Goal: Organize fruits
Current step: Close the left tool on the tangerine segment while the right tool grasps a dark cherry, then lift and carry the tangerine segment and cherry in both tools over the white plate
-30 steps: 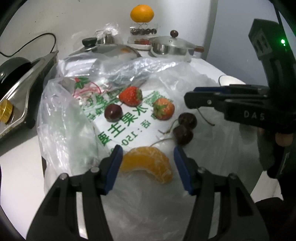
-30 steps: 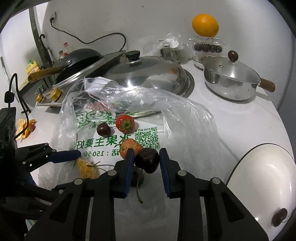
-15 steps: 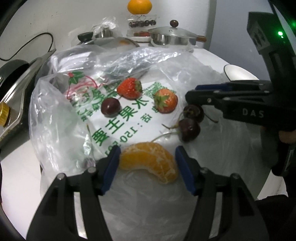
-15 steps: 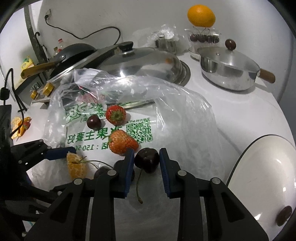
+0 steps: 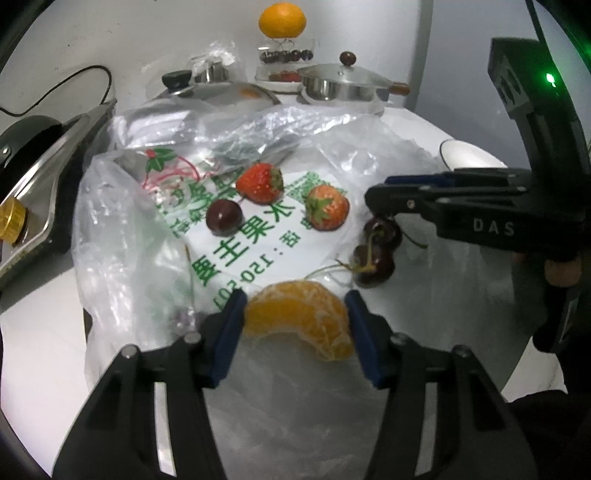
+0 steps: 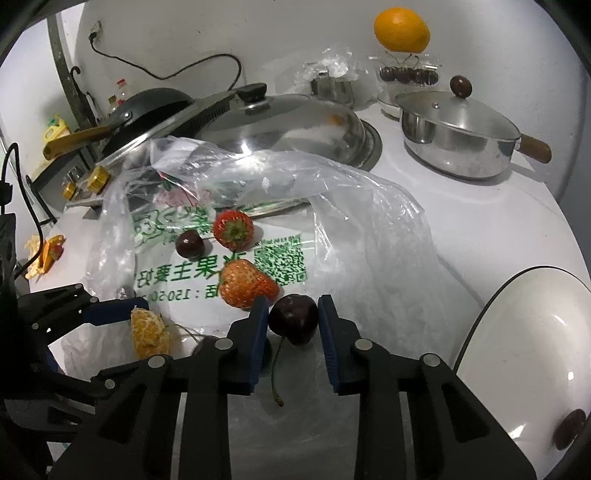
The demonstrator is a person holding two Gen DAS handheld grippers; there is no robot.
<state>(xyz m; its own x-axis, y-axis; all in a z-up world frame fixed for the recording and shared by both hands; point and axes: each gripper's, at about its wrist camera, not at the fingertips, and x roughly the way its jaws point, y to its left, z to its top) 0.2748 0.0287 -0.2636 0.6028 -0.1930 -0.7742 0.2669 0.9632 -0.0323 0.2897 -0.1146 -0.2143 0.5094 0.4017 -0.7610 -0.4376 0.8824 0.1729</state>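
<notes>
My left gripper (image 5: 295, 325) is shut on a peeled orange piece (image 5: 299, 317), held just above a clear plastic bag (image 5: 147, 229) printed with green characters. My right gripper (image 6: 290, 321) is shut on a dark cherry (image 6: 293, 319) whose stem hangs down; it also shows in the left wrist view (image 5: 382, 230). On the bag lie two strawberries (image 5: 260, 182) (image 5: 327, 208), a lone cherry (image 5: 223, 218) and another cherry (image 5: 373, 267) below the held one. The orange piece shows at the left in the right wrist view (image 6: 147, 332).
A white bowl (image 6: 524, 343) with one cherry inside sits at the right. At the back stand a steel pot with lid (image 6: 458, 136), a domed steel lid (image 6: 280, 125), a black pan (image 6: 147, 110), and an orange (image 6: 402, 29) on a cherry box. Peel scraps (image 6: 42, 251) lie left.
Both grippers have moved slightly forward over the bag while holding their fruit. The right gripper with the cherry has drawn nearer the strawberry.
</notes>
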